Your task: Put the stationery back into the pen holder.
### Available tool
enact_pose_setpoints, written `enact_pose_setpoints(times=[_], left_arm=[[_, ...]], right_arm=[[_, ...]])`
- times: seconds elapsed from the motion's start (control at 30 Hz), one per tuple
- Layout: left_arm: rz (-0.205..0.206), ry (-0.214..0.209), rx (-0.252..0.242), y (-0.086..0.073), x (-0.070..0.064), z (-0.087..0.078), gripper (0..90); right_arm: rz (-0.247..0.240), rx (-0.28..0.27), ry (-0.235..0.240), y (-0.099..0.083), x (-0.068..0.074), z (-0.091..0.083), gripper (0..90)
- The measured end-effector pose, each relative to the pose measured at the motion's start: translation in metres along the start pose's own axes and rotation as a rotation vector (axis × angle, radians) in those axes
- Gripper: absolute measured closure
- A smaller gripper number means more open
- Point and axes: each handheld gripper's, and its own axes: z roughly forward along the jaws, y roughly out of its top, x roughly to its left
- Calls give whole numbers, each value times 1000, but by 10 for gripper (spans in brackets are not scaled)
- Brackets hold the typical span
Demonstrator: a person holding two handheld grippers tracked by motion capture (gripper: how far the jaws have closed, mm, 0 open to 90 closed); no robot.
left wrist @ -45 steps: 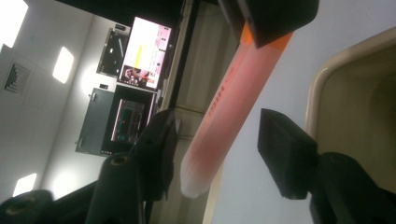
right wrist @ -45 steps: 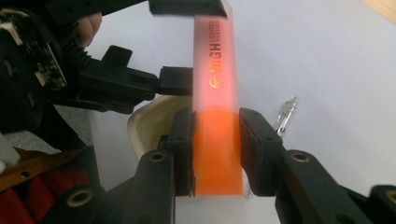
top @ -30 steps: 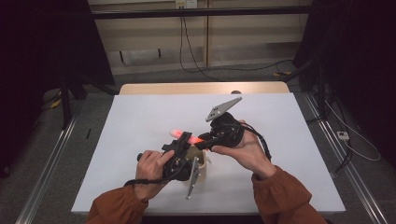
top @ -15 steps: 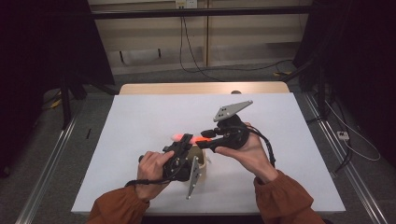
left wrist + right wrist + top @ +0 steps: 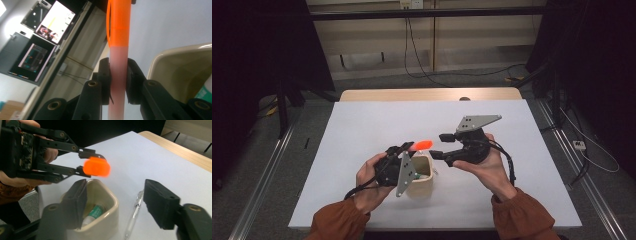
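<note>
A pen with a pale pink barrel and an orange cap (image 5: 119,22) is clamped between the jaws of my left gripper (image 5: 118,68). In the high view, the left gripper (image 5: 408,148) holds that pen (image 5: 422,144) just above a beige cup (image 5: 422,186), cap end pointing right. My right gripper (image 5: 440,145) stands open a short way to the right of the cap, apart from it. In the right gripper view, the orange cap (image 5: 96,167) faces my open right gripper (image 5: 116,193). The cup (image 5: 105,225) below holds a green-labelled tube (image 5: 95,211).
A clear thin pen (image 5: 135,211) lies on the white table (image 5: 377,120) just right of the cup. A wooden strip (image 5: 427,94) runs along the table's far edge. Monitors (image 5: 53,21) show in the background of the left gripper view.
My right gripper has drawn back to the right, away from the pen's orange end. The left gripper has kept its hold on the pen above the cup.
</note>
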Motion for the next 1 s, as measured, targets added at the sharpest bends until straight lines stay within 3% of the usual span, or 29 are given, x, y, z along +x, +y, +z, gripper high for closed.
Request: enact_pose_setpoints(times=[0.03, 0.1, 0.13, 0.17, 0.2, 0.23, 0.27, 0.3, 0.37, 0.4, 0.43, 0.47, 0.5, 0.53, 0.57, 0.67, 0.7, 0.77, 0.87, 1.0], left_arm=[[-32, -19, -5, -1, 2, 0, 773], [-54, -31, -10, -2, 3, 0, 773], [-107, -52, -24, -4, 6, -1, 773], [-107, -52, -24, -4, 6, -1, 773], [-154, -67, -41, -6, 10, -3, 773], [-154, -67, -41, -6, 10, -3, 772], [-200, -86, -58, -7, 15, -5, 773], [-200, -86, -58, -7, 15, -5, 772], [-250, -110, -75, -9, 18, -6, 773], [-288, -124, -93, -10, 20, -7, 772], [-358, -163, -119, -11, 22, -8, 772], [-358, -163, -119, -11, 22, -8, 773], [-408, -190, -139, -12, 24, -9, 773], [-430, -200, -147, -12, 25, -9, 772], [-430, -200, -147, -12, 25, -9, 772], [-481, -225, -167, -13, 27, -9, 772], [-517, -242, -183, -14, 27, -10, 772], [-531, -252, -189, -14, 28, -10, 772], [-585, -293, -204, -13, 27, -10, 772], [-609, -348, -207, -11, 27, -7, 772]], right_arm=[[9, 2, -8, -2, -1, 0, 315], [24, -3, -13, -6, -4, -1, 299], [32, -3, -19, -8, -6, -1, 275], [32, -3, -19, -8, -6, -1, 275], [47, -4, -32, -13, -10, -2, 257], [47, -4, -32, -13, -10, -2, 257], [56, -8, -48, -17, -13, -4, 227], [59, -8, -64, -19, -13, -5, 193], [66, -11, -88, -23, -14, -7, 174], [67, -12, -92, -25, -15, -8, 175], [71, -7, -103, -28, -16, -9, 174], [76, -2, -110, -31, -17, -10, 171], [83, -2, -116, -35, -18, -10, 165], [92, 0, -121, -38, -19, -11, 160], [98, 7, -128, -41, -21, -12, 152], [122, 9, -141, -52, -24, -14, 135], [127, 8, -141, -55, -25, -14, 134], [134, 6, -149, -61, -26, -16, 128], [149, -1, -155, -69, -27, -20, 107], [155, -7, -187, -76, -27, -24, 110]])
